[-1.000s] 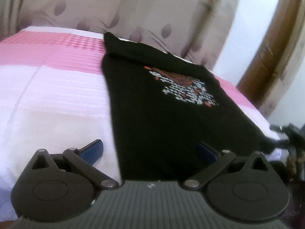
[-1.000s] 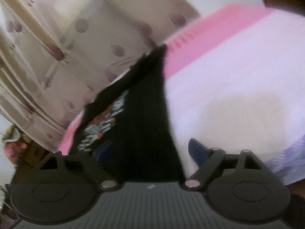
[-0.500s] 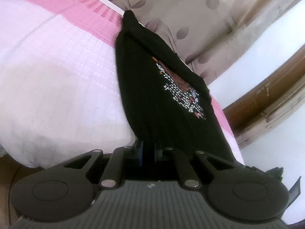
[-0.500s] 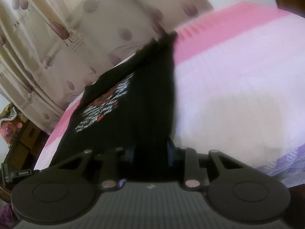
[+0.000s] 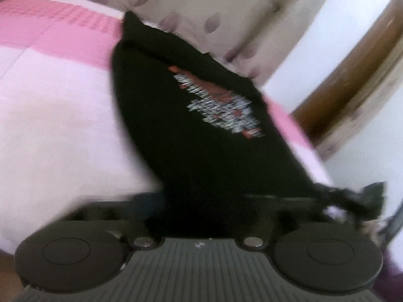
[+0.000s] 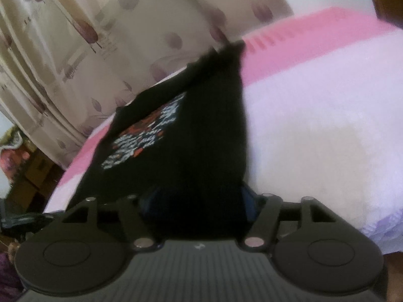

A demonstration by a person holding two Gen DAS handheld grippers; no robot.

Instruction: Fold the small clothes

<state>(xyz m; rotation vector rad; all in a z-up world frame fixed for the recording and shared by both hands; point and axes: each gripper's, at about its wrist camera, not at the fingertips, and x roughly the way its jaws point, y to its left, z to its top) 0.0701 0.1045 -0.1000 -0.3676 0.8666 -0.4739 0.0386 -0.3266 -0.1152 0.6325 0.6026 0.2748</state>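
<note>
A black T-shirt (image 5: pixel 191 130) with a red and white print lies lengthwise on the pink and white bed (image 5: pixel 58 125); it also shows in the right wrist view (image 6: pixel 201 151). My left gripper (image 5: pixel 201 209) is at its near hem, with cloth lying over the spread fingers. My right gripper (image 6: pixel 199 206) is at the near hem too, its blue fingertips (image 6: pixel 248 198) standing apart with black cloth between them. Both views are blurred by motion.
A patterned beige curtain (image 5: pixel 201 5) hangs behind the bed. A wooden door frame (image 5: pixel 352 75) stands at the right in the left wrist view. Cluttered furniture (image 6: pixel 22 166) sits at the left of the bed in the right wrist view.
Both grippers were open, closed on the shirt's near hem half a second ago, and now their fingers stand apart again. The shirt has bunched narrower toward me.
</note>
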